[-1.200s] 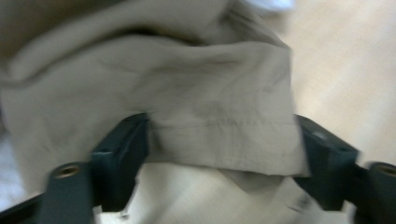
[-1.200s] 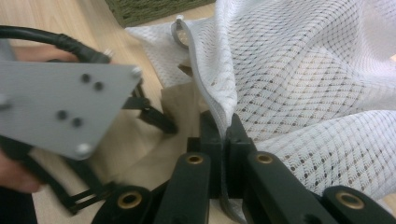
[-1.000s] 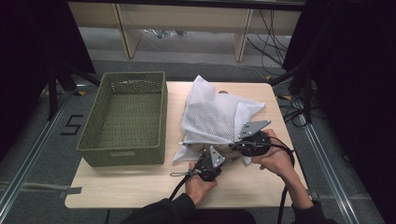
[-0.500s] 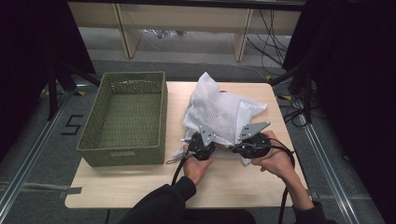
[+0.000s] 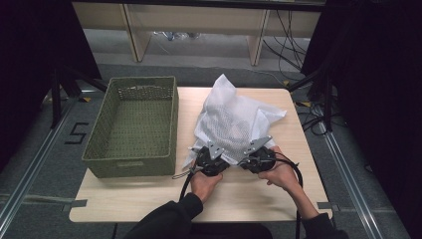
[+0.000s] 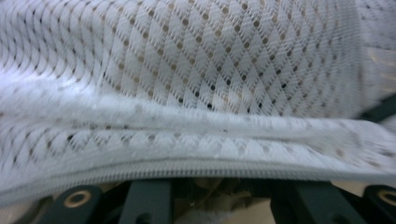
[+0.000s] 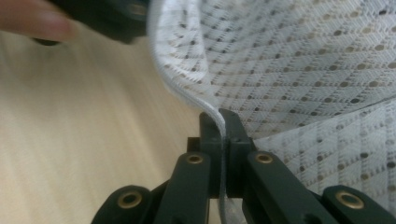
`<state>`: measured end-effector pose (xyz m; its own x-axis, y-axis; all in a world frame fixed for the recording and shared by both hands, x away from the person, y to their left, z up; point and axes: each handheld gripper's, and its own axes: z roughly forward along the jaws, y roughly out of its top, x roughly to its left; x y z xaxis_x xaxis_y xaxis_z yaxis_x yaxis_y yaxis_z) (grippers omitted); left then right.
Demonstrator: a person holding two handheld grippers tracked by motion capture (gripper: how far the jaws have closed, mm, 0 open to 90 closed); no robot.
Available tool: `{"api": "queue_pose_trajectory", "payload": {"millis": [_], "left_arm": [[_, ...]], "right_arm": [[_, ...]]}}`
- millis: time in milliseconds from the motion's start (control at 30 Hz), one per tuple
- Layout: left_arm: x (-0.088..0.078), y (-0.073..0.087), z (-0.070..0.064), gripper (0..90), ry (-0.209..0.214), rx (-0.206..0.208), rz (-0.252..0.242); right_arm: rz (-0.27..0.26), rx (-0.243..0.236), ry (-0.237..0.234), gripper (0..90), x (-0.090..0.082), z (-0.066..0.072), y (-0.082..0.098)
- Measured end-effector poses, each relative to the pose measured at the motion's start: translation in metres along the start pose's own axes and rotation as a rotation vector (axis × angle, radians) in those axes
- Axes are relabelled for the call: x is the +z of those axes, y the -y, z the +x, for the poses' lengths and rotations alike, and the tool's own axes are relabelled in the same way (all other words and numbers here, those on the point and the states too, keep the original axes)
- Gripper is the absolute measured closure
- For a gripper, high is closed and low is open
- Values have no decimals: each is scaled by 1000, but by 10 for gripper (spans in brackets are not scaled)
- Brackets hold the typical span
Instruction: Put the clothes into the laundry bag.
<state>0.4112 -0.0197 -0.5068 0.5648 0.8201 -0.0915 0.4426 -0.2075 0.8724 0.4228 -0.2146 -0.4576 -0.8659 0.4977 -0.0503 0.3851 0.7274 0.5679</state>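
Opening the white mesh bag (image 5: 234, 127) near the desk's front edge.
Right gripper (image 7: 223, 122) clamped on the zipper hem; left gripper (image 5: 211, 158) jaws just widening under it, gripping nothing; next: regrip, spread.

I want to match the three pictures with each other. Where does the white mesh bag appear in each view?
High view: the white mesh bag lies heaped right of centre on the table, beside the green basket.
Left gripper view: its mesh crosses the whole picture, above the left tongs.
Right gripper view: it takes up the upper right, and the right tongs pinch its edge.
Shared landmark: the bag's zipper hem.
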Motion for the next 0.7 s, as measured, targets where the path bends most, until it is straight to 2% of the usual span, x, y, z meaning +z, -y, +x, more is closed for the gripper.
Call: {"api": "queue_pose_trajectory", "payload": {"millis": [33,67,100,133,167,200,233,267,333,400,433,467,500,567,600,633,667,700], "left_arm": [[-4,1,1,637,7,-2,13],[-7,3,2,614,16,-5,14],[-13,4,4,590,21,12,41],[-18,6,5,562,30,6,48],[-23,8,7,544,38,7,56],[-27,10,8,521,47,5,73],[-29,12,9,515,65,14,81],[-30,14,10,523,66,24,89],[-29,17,13,588,61,52,108],[-29,17,16,569,70,18,117],[-31,16,19,563,79,31,133],[-34,14,20,549,68,67,148],[-36,13,20,538,46,96,138],[-43,11,26,503,3,186,182],[-44,11,29,479,-3,202,207],[-43,13,30,461,-16,182,217],[-43,14,33,448,-17,195,236],[-42,17,33,441,-21,187,250]], "right_arm": [[-5,-15,0,900,3,-2,0],[-4,-12,-2,900,5,-3,1],[-4,-16,-1,900,7,-4,1],[1,-11,-12,900,9,-4,1],[1,-2,-1,899,10,-4,1],[0,-16,4,899,11,-4,1],[8,-13,1,899,12,-4,0],[0,-18,9,899,14,-5,0],[2,-10,19,899,15,-5,-1],[-2,-6,31,898,16,-5,-1],[-4,-7,37,898,16,-5,-1],[-1,6,37,898,16,-5,-2],[-9,-1,41,899,17,-6,-2],[-2,0,33,899,17,-8,-2],[-10,-15,36,899,19,-10,-2],[-6,4,49,899,18,-10,-1],[-8,-8,55,899,19,-13,-1],[-5,-1,54,899,19,-14,0]]}}
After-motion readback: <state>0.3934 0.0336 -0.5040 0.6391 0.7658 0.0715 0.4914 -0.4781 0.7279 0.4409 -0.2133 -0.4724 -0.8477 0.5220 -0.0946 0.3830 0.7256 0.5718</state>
